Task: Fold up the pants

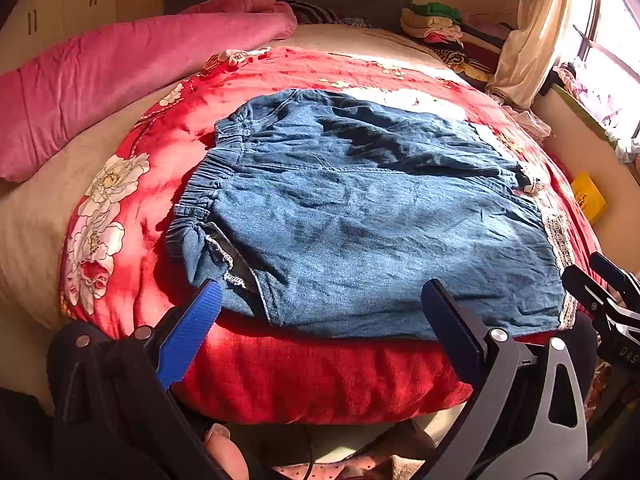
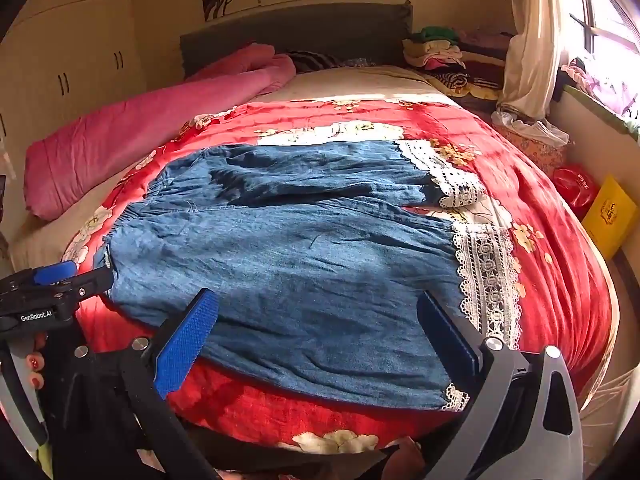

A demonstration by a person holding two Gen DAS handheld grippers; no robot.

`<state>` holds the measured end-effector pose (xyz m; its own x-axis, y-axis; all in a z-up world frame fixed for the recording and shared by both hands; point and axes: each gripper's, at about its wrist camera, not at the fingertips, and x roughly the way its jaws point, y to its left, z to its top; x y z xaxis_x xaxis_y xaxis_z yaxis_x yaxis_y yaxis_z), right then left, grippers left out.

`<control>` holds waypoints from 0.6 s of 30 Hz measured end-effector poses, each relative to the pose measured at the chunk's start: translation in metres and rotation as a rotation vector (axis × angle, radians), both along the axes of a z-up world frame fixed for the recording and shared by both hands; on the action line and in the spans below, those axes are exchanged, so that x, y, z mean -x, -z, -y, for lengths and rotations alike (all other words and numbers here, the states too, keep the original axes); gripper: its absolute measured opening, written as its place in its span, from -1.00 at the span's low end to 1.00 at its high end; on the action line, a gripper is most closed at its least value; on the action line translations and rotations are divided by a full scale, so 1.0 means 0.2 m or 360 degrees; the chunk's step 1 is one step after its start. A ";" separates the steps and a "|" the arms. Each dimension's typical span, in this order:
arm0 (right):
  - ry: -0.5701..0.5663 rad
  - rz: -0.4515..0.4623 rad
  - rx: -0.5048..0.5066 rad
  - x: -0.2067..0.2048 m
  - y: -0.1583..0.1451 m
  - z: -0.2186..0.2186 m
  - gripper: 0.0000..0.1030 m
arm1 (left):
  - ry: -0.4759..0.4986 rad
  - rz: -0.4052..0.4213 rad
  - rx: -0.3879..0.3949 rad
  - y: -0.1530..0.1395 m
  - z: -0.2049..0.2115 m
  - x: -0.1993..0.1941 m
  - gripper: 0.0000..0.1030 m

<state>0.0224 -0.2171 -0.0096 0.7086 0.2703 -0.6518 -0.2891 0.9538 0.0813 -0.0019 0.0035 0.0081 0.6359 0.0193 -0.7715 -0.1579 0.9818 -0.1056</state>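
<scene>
Blue denim pants [image 1: 352,216] with white lace cuffs lie spread flat on a red floral quilt [image 1: 168,148], elastic waistband to the left, legs to the right. They also show in the right wrist view [image 2: 304,264]. My left gripper [image 1: 324,292] is open and empty, its fingers over the near edge close to the waistband. My right gripper [image 2: 320,304] is open and empty over the near leg, close to the lace cuff [image 2: 488,280]. The left gripper shows at the left of the right wrist view [image 2: 60,284]; the right one shows at the right edge of the left wrist view [image 1: 600,292].
A pink rolled duvet [image 1: 120,68] lies along the left of the bed. Stacked folded clothes [image 2: 440,52] sit by the headboard. A yellow box [image 2: 608,212] and red bag [image 2: 576,188] lie right of the bed, under a curtained window.
</scene>
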 end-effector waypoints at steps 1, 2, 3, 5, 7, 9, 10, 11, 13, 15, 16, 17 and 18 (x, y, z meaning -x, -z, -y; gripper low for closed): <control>-0.0002 0.0000 0.0000 0.00 0.00 0.00 0.92 | 0.0000 0.0002 0.0001 0.00 0.00 0.00 0.83; -0.0003 -0.0002 0.0002 0.00 0.00 -0.01 0.92 | 0.0000 0.0002 -0.0002 0.00 0.00 0.00 0.83; -0.0004 0.0000 0.0003 0.00 0.00 -0.01 0.92 | -0.0002 0.0002 -0.0005 0.00 0.00 0.00 0.83; -0.0002 0.0002 0.0006 0.00 -0.01 -0.01 0.92 | 0.0001 0.0002 -0.0010 0.00 0.00 0.00 0.83; -0.0003 0.0004 0.0004 0.00 -0.01 -0.01 0.92 | -0.0001 0.0001 -0.0018 0.00 0.00 0.00 0.83; -0.0004 0.0001 0.0007 0.00 -0.01 -0.01 0.92 | -0.0003 0.0000 -0.0018 0.01 0.00 0.00 0.83; -0.0003 0.0000 0.0007 0.00 -0.01 -0.01 0.92 | -0.0005 0.0000 -0.0019 0.01 0.00 0.00 0.83; -0.0003 0.0000 0.0008 0.00 -0.01 -0.02 0.92 | -0.0007 0.0002 -0.0019 0.01 0.00 0.00 0.83; -0.0006 0.0000 0.0009 0.00 -0.01 -0.02 0.92 | -0.0007 0.0006 -0.0021 0.01 0.00 0.00 0.83; -0.0005 0.0006 0.0011 0.00 -0.01 -0.02 0.92 | -0.0008 0.0005 -0.0020 0.01 0.00 0.00 0.83; -0.0006 0.0006 0.0011 0.00 -0.01 -0.02 0.92 | -0.0006 0.0005 -0.0018 0.01 0.00 0.00 0.83; -0.0005 0.0007 0.0012 0.00 -0.01 -0.02 0.92 | -0.0006 0.0004 -0.0019 0.01 0.00 0.00 0.83; -0.0006 0.0008 0.0013 0.00 -0.01 -0.02 0.92 | -0.0007 0.0004 -0.0020 0.01 0.00 0.00 0.83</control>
<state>0.0216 -0.2132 -0.0083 0.7111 0.2677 -0.6502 -0.2928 0.9534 0.0723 -0.0026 0.0036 0.0065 0.6379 0.0318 -0.7694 -0.1620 0.9823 -0.0937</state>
